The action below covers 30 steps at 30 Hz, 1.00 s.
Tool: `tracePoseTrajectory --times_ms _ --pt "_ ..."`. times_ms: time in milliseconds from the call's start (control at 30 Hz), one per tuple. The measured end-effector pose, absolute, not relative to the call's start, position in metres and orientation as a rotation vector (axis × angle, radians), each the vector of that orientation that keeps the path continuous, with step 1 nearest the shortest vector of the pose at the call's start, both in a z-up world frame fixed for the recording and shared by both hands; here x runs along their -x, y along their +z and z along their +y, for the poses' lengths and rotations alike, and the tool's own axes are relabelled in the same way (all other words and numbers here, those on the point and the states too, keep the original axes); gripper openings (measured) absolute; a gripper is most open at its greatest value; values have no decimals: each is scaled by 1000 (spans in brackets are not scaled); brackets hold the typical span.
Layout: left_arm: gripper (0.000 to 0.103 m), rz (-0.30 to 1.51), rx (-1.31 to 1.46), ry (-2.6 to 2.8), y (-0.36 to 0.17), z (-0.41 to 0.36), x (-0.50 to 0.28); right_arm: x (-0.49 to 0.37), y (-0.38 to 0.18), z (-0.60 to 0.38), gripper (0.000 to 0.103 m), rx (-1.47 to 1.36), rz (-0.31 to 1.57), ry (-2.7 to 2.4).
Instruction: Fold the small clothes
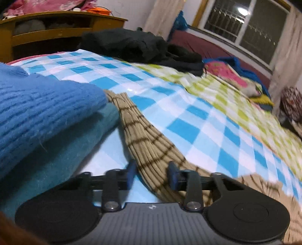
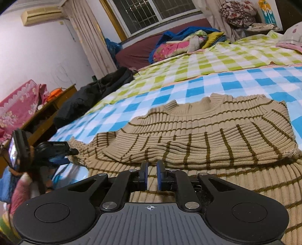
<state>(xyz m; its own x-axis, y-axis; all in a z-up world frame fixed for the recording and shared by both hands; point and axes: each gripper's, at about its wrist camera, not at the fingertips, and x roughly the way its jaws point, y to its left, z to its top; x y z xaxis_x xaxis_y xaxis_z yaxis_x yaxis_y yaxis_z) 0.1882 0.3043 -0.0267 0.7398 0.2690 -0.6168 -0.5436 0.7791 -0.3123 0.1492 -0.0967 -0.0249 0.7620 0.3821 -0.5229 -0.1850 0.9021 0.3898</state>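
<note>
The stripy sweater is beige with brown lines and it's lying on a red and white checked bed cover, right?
Almost. The stripy sweater is beige with brown lines, but the bed cover under it is checked blue and white, not red and white; further back it turns green and white. The right wrist view shows this best.

Black linkage arms, silver screws, blue-padded jaws, ribbed grey housing with crosshair mark

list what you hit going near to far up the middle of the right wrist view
right gripper → striped beige sweater → blue checked sheet → green checked sheet → maroon bedding → window
</note>
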Motion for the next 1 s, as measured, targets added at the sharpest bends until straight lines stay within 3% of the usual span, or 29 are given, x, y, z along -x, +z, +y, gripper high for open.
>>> tracePoseTrajectory --times_ms 33,200,400,600,767,833,1000 --pt "18 583 516 466 -26 306 -190 -149 -25 -98 13 -334 631 315" --pt "16 511 446 394 2 283 -197 -144 -22 -111 13 -374 611 313" --pt "16 405 215 5 43 180 -187 -139 -22 -129 13 -412 603 277" --pt "19 453 -120 -332 15 77 -150 -130 -22 -156 13 -427 610 209" --pt "25 550 -107 -300 -11 85 -134 -131 -20 -168 13 -444 615 199" --pt "35 567 -66 -266 -15 100 -128 -136 -19 -167 22 -451 624 208" --pt "37 577 14 -181 -22 136 -121 -171 -17 -156 27 -460 631 207"
